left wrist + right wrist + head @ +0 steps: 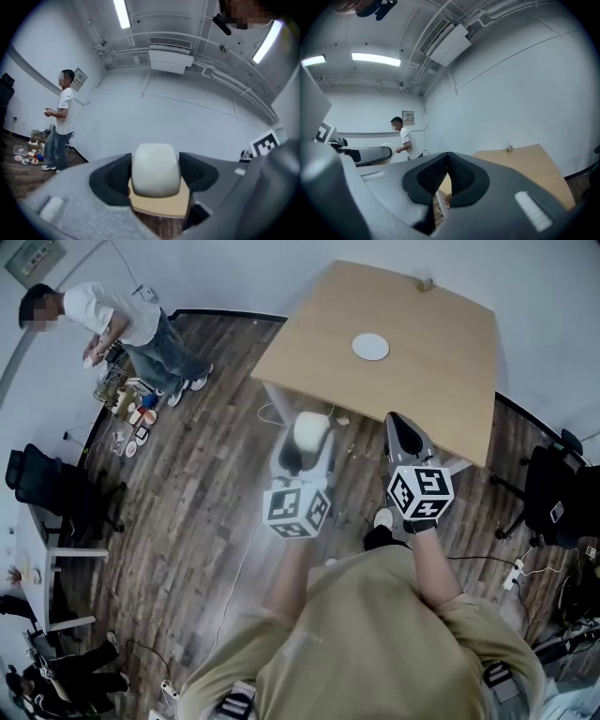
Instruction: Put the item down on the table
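A pale, rounded white item (156, 169) is clamped between the black pads of my left gripper (156, 176). In the head view the item (310, 431) sits at the tip of the left gripper (305, 451), above the floor just short of the wooden table (412, 381). To its right my right gripper (405, 432) is held with its jaws pressed together and nothing between them; its tip reaches the table's near edge. The right gripper view shows those black pads (461, 176) closed, the right gripper (448, 169) raised, with the tabletop (525, 164) beyond.
A white round plate (370, 346) lies on the table, and a small object (425, 281) stands at its far edge. A person (131, 329) stands at the far left by clutter on the floor. Black chairs (56, 488) and cables ring the wooden floor.
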A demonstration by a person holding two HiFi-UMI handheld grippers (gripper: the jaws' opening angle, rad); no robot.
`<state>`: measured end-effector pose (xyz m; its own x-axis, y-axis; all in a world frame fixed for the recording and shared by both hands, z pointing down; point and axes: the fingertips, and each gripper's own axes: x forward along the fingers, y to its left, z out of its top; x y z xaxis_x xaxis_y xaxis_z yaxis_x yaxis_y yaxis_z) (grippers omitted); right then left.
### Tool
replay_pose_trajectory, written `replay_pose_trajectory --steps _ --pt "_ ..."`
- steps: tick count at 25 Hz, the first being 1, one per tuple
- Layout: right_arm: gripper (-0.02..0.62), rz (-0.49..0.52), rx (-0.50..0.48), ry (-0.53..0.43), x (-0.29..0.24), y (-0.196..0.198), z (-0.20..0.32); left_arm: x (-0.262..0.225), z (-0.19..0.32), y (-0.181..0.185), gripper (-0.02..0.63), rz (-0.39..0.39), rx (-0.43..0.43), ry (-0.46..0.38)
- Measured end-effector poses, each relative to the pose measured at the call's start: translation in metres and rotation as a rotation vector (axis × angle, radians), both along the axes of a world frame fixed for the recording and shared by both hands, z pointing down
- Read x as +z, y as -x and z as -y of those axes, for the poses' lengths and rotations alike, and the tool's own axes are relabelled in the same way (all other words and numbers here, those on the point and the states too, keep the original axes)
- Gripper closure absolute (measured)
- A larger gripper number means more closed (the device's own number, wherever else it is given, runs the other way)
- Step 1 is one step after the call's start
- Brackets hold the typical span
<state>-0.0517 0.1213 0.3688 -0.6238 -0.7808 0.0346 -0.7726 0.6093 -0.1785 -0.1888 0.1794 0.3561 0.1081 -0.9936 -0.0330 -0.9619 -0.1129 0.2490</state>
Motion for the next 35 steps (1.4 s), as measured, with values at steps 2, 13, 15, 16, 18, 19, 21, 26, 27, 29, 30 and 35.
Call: replay_pose_trajectory --steps 2,13,15,16,18,19,21,26,27,29,30,35 --pt "0.589 0.008 -0.004 -0.028 -0.012 -0.008 0.037 -0.009 0.031 -0.008 0.288 0.007 -0.016 -0.017" --pt "0.589 0.011 -0.039 -0.106 -0.046 -0.041 0.161 -0.034 0.154 -0.042 0.288 0.000 -0.048 -0.060" --pt "0.589 -0.002 -0.045 -0.106 -0.042 -0.046 0.174 -0.027 0.171 -0.047 0.288 -0.016 -0.045 -0.050" --pt "0.589 -0.009 -0.053 -0.107 -0.040 -0.048 0.178 -0.024 0.178 -0.050 0.288 -0.025 -0.047 -0.047" --pt "0.589 -0.014 -0.064 -0.108 -0.035 -0.057 0.190 -0.019 0.193 -0.061 0.288 -0.032 -0.052 -0.042" --pt "0.589 -0.012 -0.064 -0.107 -0.033 -0.065 0.197 -0.018 0.201 -0.068 0.288 -0.031 -0.053 -0.042" --pt "0.589 -0.009 -0.061 -0.099 -0.029 -0.078 0.210 -0.016 0.214 -0.081 0.288 -0.027 -0.052 -0.042" --pt "0.589 -0.009 -0.064 -0.027 0.000 -0.093 0.229 0.006 0.233 -0.099 0.288 -0.012 -0.045 0.021" --pt "0.589 -0.011 -0.066 -0.012 0.006 -0.093 0.232 0.012 0.238 -0.099 0.288 -0.013 -0.042 0.038" --pt "0.589 -0.013 -0.068 0.002 0.013 -0.089 0.239 0.020 0.250 -0.098 0.288 -0.013 -0.032 0.061" --pt "0.589 -0.014 -0.064 0.003 0.015 -0.087 0.245 0.023 0.258 -0.096 0.288 -0.011 -0.024 0.065" --pt "0.589 -0.020 0.006 0.018 0.028 -0.092 0.296 0.036 0.315 -0.095 0.288 0.010 0.035 0.081"
